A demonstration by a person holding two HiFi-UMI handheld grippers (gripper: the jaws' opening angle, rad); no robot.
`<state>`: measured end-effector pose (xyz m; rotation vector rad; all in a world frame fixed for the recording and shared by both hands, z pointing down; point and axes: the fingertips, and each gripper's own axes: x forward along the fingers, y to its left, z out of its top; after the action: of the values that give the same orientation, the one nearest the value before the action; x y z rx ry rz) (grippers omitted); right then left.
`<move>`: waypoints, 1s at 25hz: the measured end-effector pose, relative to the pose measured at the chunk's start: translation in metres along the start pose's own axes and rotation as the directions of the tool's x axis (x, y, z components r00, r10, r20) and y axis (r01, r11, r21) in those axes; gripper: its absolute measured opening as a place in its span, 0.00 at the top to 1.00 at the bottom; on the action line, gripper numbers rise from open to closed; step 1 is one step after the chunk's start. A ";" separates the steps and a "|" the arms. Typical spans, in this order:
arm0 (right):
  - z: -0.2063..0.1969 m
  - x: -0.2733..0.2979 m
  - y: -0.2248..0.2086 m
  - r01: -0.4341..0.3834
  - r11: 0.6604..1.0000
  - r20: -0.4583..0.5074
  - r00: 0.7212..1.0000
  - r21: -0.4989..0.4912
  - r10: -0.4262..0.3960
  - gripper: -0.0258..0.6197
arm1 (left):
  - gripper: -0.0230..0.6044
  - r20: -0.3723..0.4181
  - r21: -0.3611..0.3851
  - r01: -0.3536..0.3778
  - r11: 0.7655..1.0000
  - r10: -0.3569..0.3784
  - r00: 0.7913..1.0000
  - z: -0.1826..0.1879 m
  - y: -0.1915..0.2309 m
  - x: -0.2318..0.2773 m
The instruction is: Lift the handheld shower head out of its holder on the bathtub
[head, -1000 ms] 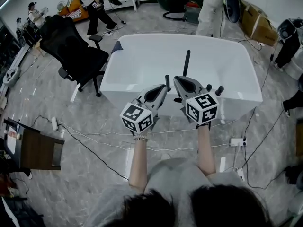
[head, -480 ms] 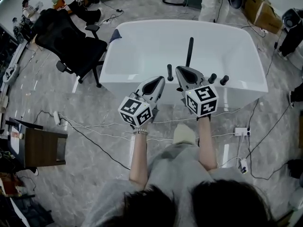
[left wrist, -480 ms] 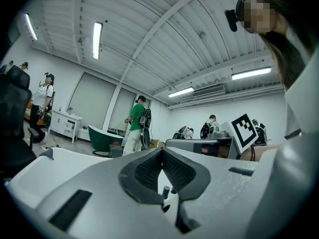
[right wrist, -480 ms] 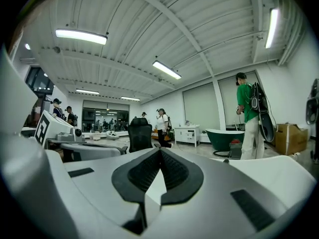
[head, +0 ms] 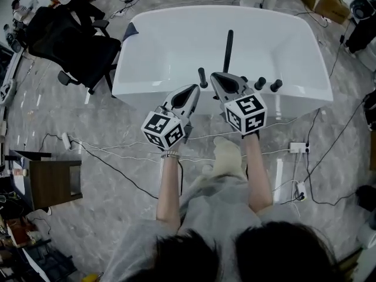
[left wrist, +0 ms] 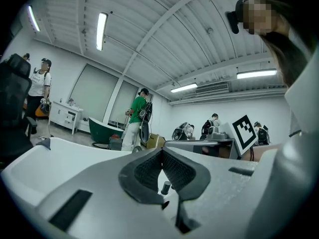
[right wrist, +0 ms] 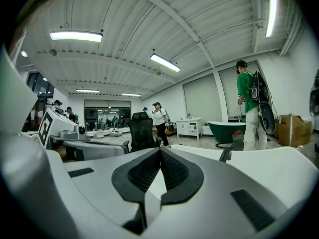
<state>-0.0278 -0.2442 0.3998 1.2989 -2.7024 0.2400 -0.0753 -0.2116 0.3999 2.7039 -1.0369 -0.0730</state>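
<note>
Head view: left gripper (head: 194, 89) and right gripper (head: 216, 76), each carrying a cube of black-and-white square markers, hover at the near rim of the white bathtub (head: 147, 51), jaws clenched on nothing. The black handheld shower head (head: 228, 43) stands in its holder on that rim, just beyond the right gripper, between a black post (head: 202, 77) and two knobs (head: 267, 84). An office chair (head: 70, 40) and floor cables (head: 117, 160) lie nearby.

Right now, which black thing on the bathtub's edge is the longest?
The thin black rod in the middle, stretching over the bathtub. The post left of it and the two knobs to its right are short stubs.
</note>
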 end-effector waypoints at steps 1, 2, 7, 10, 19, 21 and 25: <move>-0.005 0.002 -0.004 -0.006 1.000 -0.006 1.000 -0.002 0.006 0.96 | 0.96 -0.007 -0.002 -0.003 1.000 0.003 1.000 -0.005 0.002 0.004; -0.010 0.004 -0.007 -0.015 1.000 -0.010 1.000 -0.001 0.015 0.96 | 0.96 -0.014 -0.005 -0.008 1.000 0.008 1.000 -0.010 0.004 0.008; -0.030 0.017 -0.025 -0.051 0.998 -0.019 0.998 0.046 0.051 0.96 | 0.96 -0.046 -0.032 -0.022 0.999 0.021 0.999 -0.031 0.013 0.026; -0.040 0.032 -0.030 -0.082 0.996 -0.050 0.995 0.038 0.084 0.96 | 0.96 -0.054 -0.049 -0.039 0.998 0.036 0.998 -0.038 0.020 0.035; -0.102 0.075 -0.048 -0.138 0.990 -0.155 0.978 0.022 0.139 0.92 | 0.96 -0.112 -0.079 -0.063 0.995 0.054 0.992 -0.083 0.057 0.057; -0.121 0.084 -0.052 -0.141 0.989 -0.171 0.975 0.037 0.145 0.90 | 0.96 -0.126 -0.086 -0.073 0.994 0.062 0.990 -0.098 0.070 0.059; -0.157 0.102 -0.061 -0.148 0.987 -0.198 0.968 0.056 0.157 0.87 | 0.96 -0.133 -0.104 -0.100 0.990 0.086 0.987 -0.126 0.093 0.064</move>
<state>-0.0355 -0.3279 0.5781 1.0147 -2.6368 0.4210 -0.0718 -0.2947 0.5475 2.5214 -1.0856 0.0584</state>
